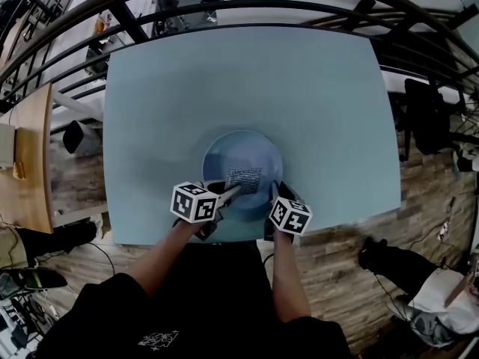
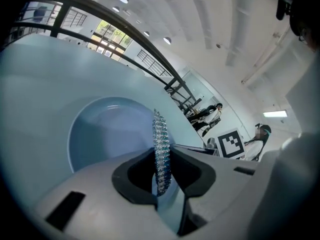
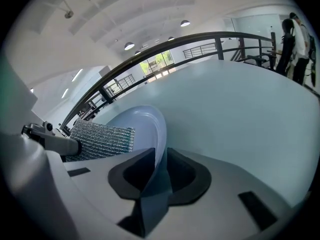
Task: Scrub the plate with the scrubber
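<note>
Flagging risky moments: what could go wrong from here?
The right gripper pinches only the thin rim of the plate, so scrubbing pressure may slip or tilt it. The left gripper holds the scrubber by one edge; it might fold or pull free. The plate sits near the front edge of the table and could slide off.

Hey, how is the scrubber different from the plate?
The scrubber is a small, silvery, textured rectangle; the plate is larger, round, smooth and pale blue. The left hand-held gripper pinches the scrubber by its edge, above the plate; the right hand-held gripper clamps the plate's rim. Both are gripped, one per gripper.
</note>
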### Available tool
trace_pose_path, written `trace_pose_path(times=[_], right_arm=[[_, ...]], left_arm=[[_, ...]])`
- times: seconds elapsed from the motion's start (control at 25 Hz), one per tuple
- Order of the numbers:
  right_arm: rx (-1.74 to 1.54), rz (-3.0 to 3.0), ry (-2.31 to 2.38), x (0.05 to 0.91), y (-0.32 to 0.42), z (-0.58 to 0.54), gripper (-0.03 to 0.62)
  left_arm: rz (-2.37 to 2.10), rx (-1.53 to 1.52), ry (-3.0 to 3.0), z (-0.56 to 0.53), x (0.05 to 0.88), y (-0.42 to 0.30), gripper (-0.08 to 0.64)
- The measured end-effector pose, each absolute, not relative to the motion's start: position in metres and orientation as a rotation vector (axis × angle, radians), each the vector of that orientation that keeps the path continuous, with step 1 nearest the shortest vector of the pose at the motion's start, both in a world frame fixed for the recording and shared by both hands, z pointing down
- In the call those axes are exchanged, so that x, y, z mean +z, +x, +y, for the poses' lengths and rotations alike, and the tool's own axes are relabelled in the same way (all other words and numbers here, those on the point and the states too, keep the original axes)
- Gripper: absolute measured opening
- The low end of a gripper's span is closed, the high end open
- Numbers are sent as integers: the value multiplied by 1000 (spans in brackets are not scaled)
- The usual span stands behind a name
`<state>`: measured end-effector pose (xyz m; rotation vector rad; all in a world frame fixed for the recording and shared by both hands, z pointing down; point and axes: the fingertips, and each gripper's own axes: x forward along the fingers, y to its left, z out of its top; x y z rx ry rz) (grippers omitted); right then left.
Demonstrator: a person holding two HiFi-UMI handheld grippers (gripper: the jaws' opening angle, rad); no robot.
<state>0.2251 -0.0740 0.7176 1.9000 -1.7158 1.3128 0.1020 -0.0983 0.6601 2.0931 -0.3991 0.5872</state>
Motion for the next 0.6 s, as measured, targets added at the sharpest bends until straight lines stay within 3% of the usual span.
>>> trace_pose_path(times=[0.6], right_arm=[[1370,-1651,1961,722,232,-83,26]], left_arm=[[-394,544,1904,-121,683,126,86]])
